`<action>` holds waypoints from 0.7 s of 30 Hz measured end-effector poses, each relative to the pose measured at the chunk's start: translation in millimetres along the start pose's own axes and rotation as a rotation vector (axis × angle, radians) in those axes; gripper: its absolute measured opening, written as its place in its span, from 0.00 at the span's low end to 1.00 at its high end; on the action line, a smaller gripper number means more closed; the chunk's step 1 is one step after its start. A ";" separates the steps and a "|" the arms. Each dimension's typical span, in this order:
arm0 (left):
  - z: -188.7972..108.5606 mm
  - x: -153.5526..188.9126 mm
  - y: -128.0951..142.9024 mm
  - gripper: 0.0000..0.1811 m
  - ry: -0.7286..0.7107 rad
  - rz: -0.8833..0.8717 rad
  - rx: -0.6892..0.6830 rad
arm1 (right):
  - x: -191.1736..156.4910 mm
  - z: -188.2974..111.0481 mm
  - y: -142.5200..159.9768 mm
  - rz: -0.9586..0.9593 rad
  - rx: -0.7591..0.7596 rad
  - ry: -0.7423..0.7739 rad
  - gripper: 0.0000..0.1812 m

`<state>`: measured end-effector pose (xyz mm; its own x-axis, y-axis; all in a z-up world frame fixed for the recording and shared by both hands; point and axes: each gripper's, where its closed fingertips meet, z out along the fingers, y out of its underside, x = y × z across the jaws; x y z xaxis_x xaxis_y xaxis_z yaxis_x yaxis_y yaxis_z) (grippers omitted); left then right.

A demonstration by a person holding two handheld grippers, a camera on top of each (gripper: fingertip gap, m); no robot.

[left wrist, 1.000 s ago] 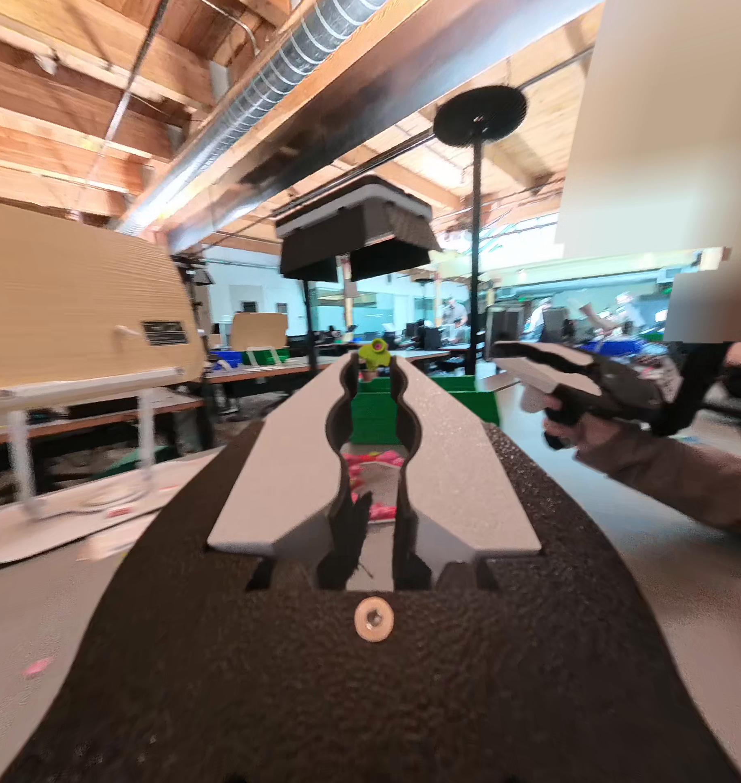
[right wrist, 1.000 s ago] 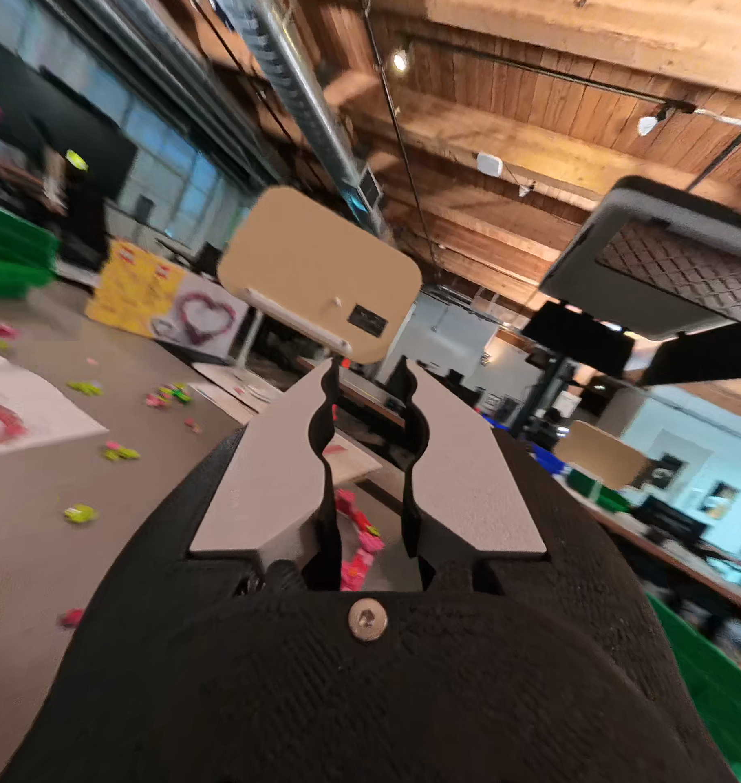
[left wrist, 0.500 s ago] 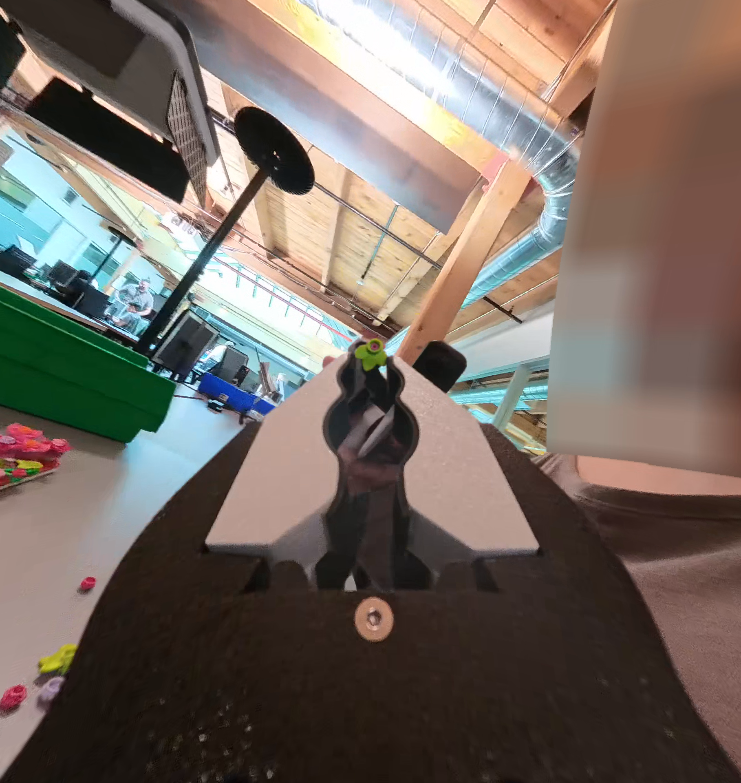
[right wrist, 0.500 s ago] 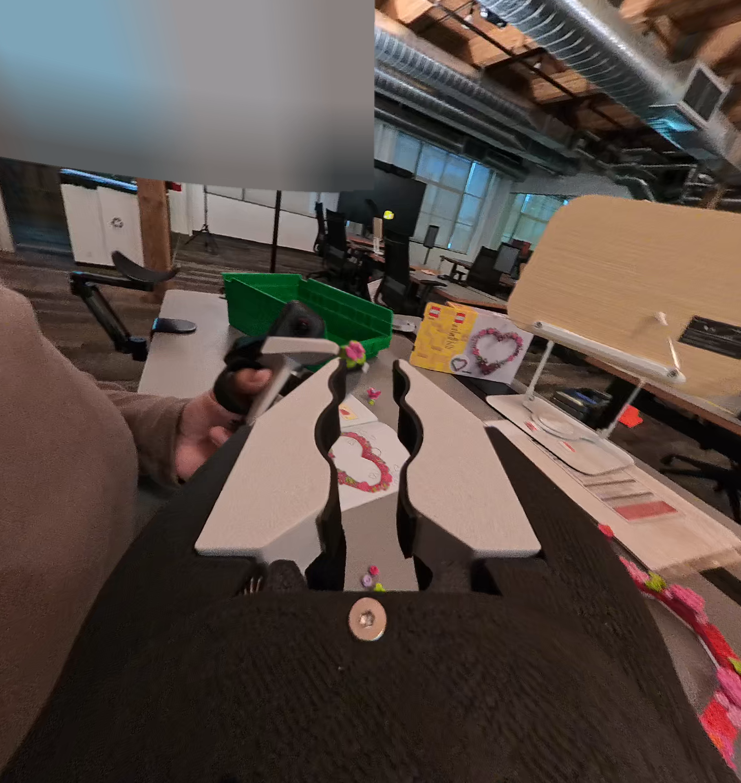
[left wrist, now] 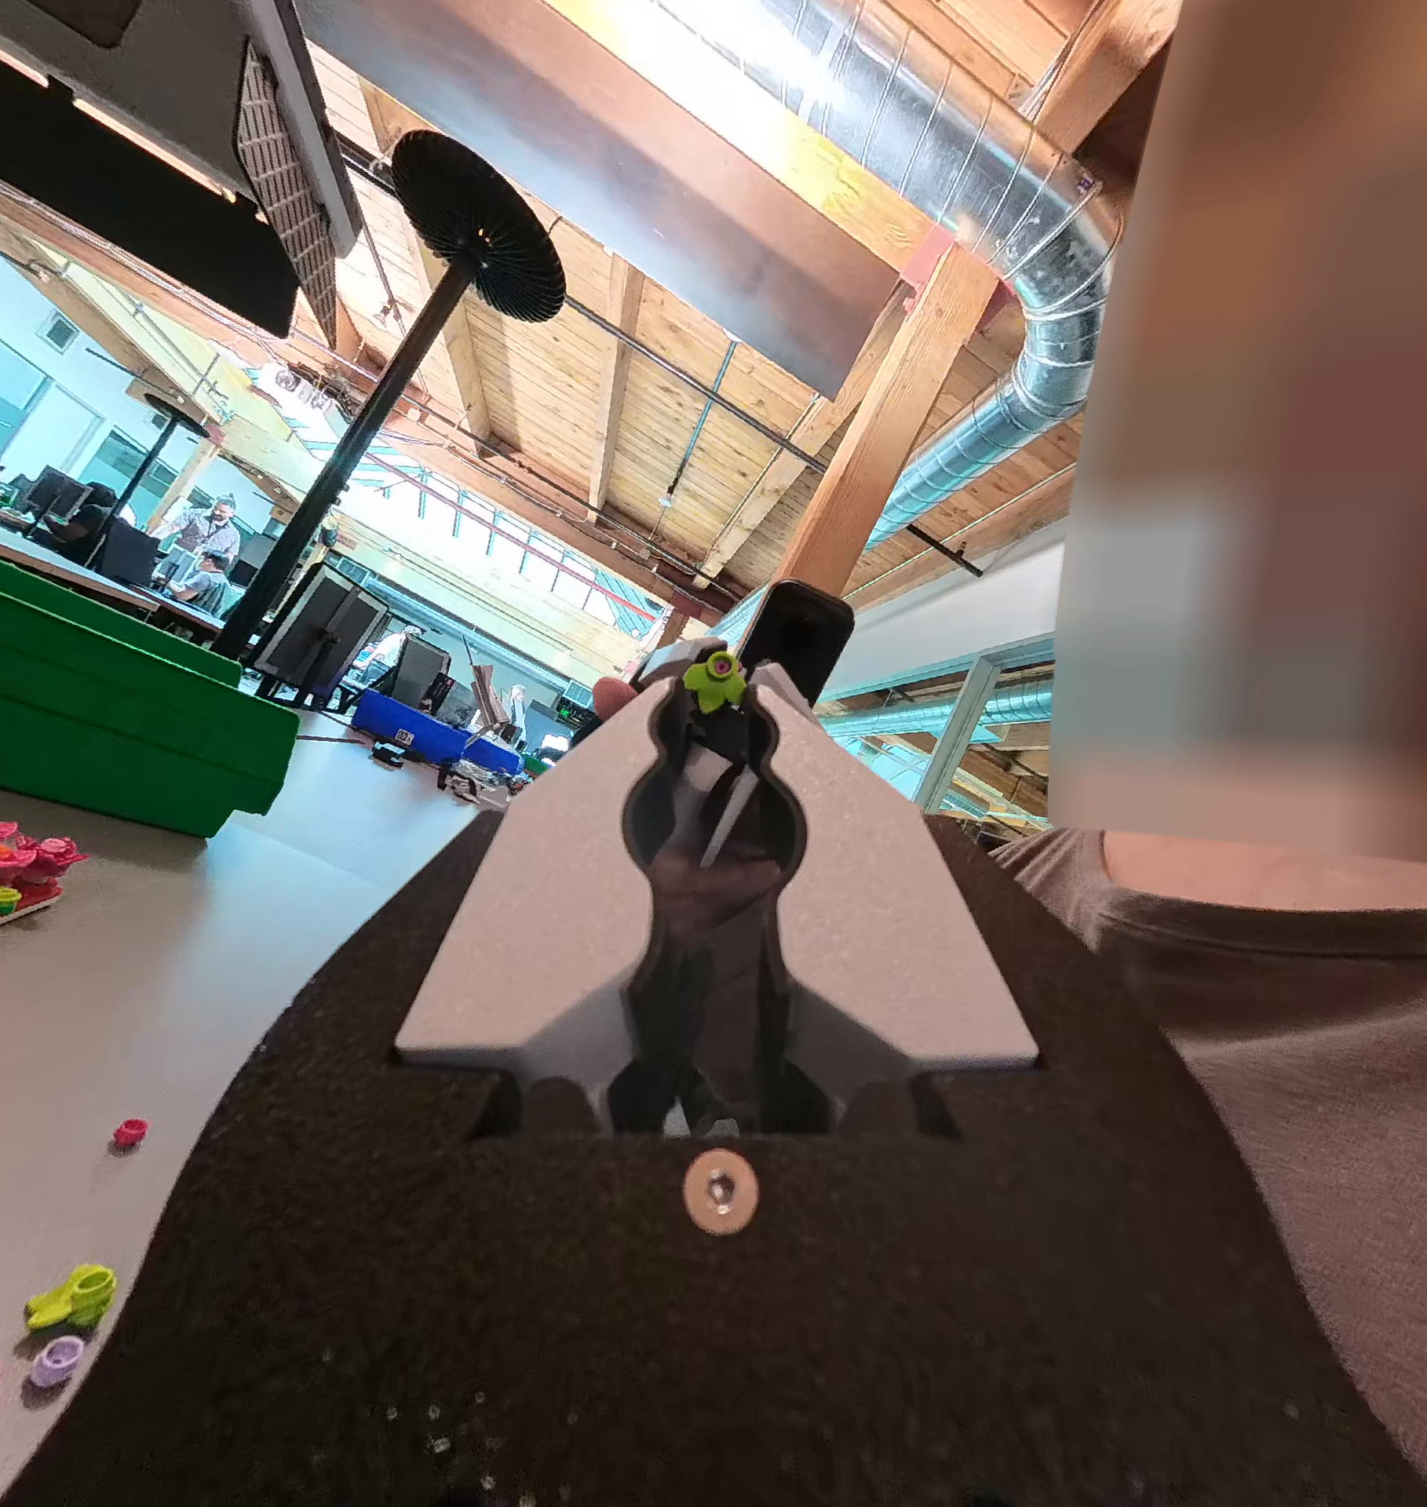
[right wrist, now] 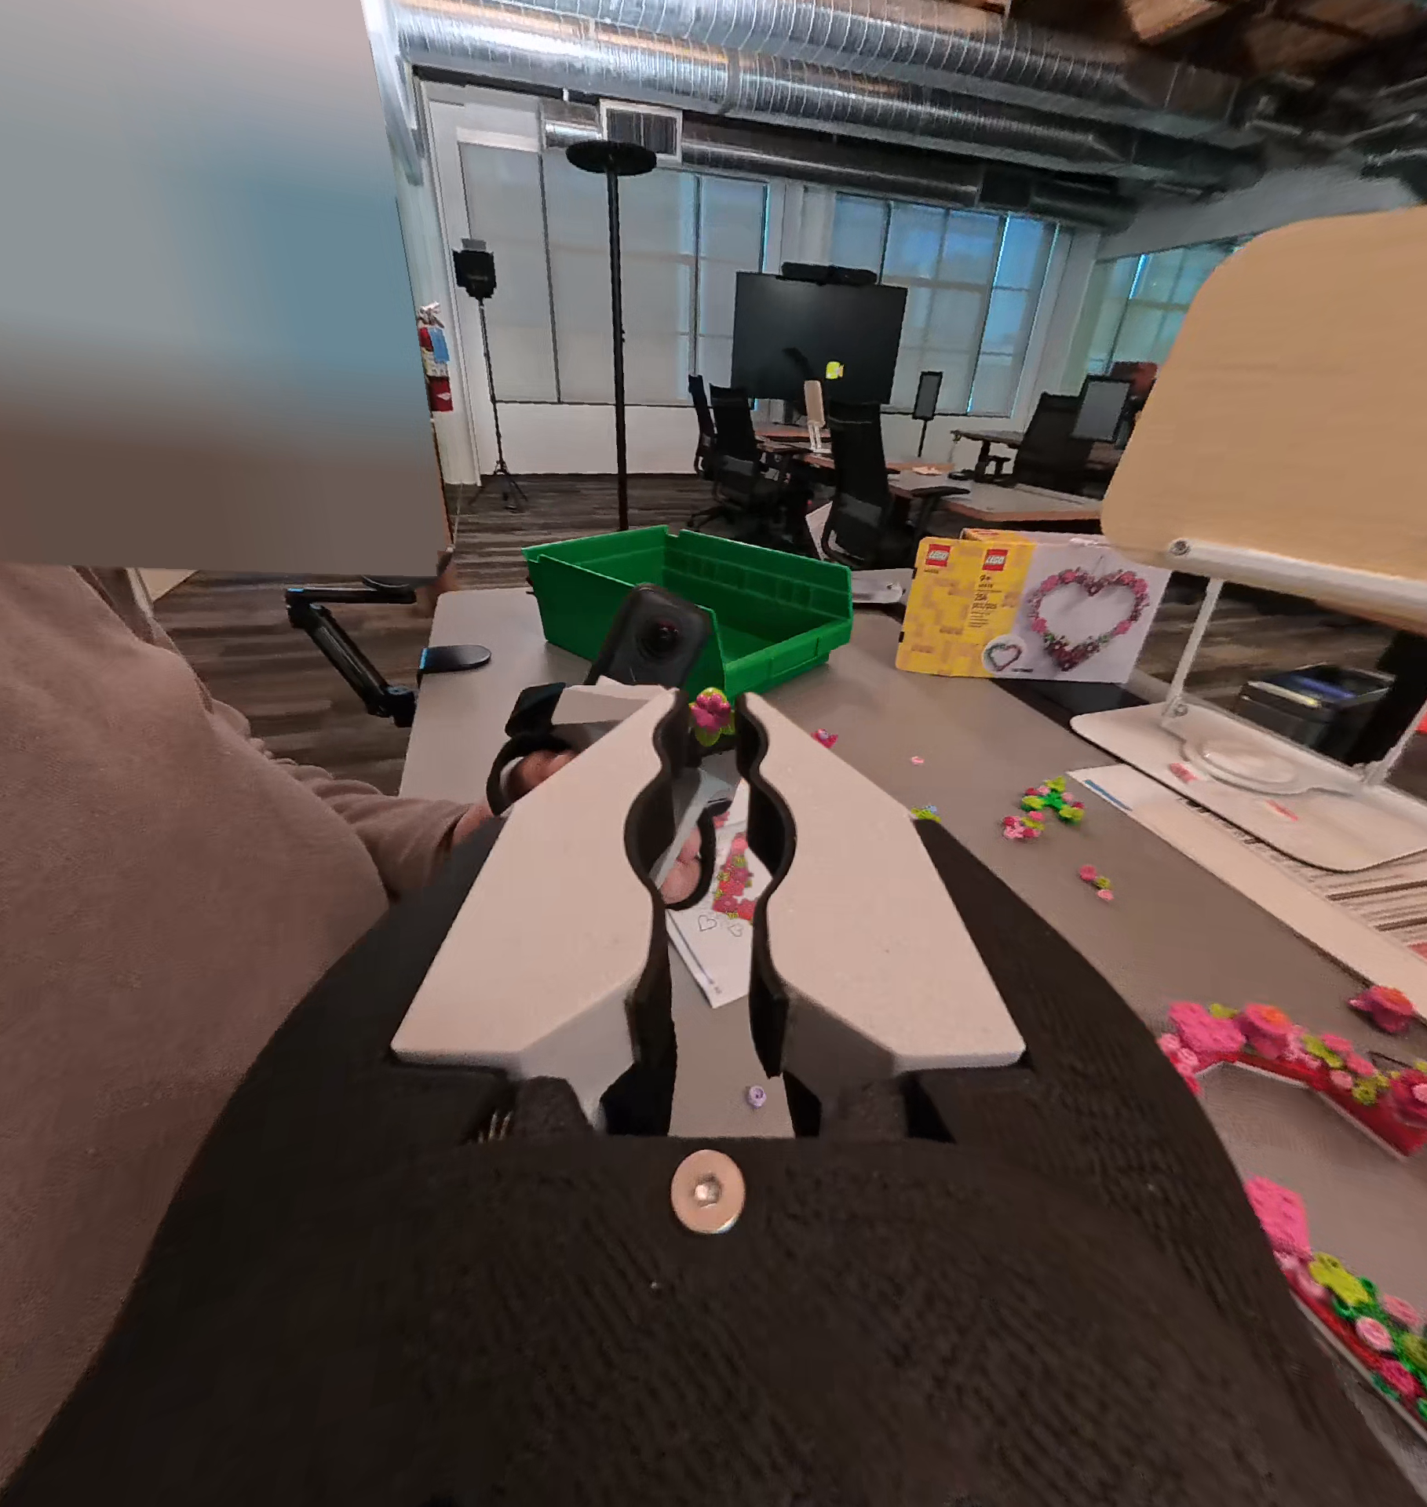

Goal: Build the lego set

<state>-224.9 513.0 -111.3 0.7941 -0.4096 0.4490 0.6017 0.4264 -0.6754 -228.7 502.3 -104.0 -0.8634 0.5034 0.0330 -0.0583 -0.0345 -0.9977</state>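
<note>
Left gripper (left wrist: 714, 693) is raised off the table and faces the right gripper tip to tip; its fingers are drawn in tight on a lime-green flower piece (left wrist: 714, 678) with a pink centre, pinched at the very tips, at 12 o'clock in the left wrist view. Right gripper (right wrist: 710, 722) has its fingertips close together with a narrow gap, and a pink flower piece (right wrist: 711, 712) on a green base sits between them; whether the pads actually press it cannot be told. In the right wrist view the left gripper appears just beyond, at 11 o'clock, held in a hand (right wrist: 531, 771) with its camera (right wrist: 660, 636) above. Grey table (right wrist: 898, 718) carries a green bin (right wrist: 694, 603) at 12 o'clock, the yellow set box (right wrist: 1028, 607) at 1 o'clock, and a white stand with a tan board (right wrist: 1305, 391) at 2 o'clock. The heart-shaped flower build (right wrist: 1346, 1084) lies at 3 to 4 o'clock. Loose pink and green pieces (right wrist: 1049, 803) are scattered at 2 o'clock. An instruction sheet (right wrist: 714, 946) shows between the fingers. In the left wrist view, loose pieces (left wrist: 70, 1297) lie at 8 o'clock.
</note>
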 end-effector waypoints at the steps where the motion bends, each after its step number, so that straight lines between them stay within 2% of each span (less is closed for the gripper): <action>1: 0.1 -0.8 0.6 0.06 -0.005 0.004 -0.003 | 1.1 -0.7 0.5 0.008 -0.002 -0.004 0.04; 7: 0.7 -6.5 6.1 0.06 -0.038 0.027 -0.038 | 6.4 -3.9 7.3 0.077 -0.014 -0.041 0.04; 12: 3.4 -17.8 9.6 0.07 -0.127 0.122 -0.102 | 16.0 -7.9 13.4 0.129 -0.023 -0.077 0.04; 15: 3.8 -25.7 9.6 0.21 -0.181 0.192 -0.157 | 37.9 -14.6 17.4 0.092 -0.046 -0.026 0.04; 17: -0.2 -38.6 8.0 0.24 -0.253 0.239 -0.208 | 67.5 -18.1 29.0 0.030 -0.130 0.037 0.04; 19: -7.1 -52.5 2.7 0.25 -0.319 0.300 -0.250 | 101.1 -17.4 53.9 -0.052 -0.298 0.083 0.04; 21: -14.8 -65.3 -3.8 0.25 -0.370 0.360 -0.289 | 126.2 -13.1 85.2 -0.113 -0.498 0.064 0.04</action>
<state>-280.3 526.2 -146.7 0.9522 0.0503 0.3013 0.2827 0.2280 -0.9317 -336.1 574.2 -185.5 -0.8324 0.5323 0.1540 0.1096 0.4305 -0.8959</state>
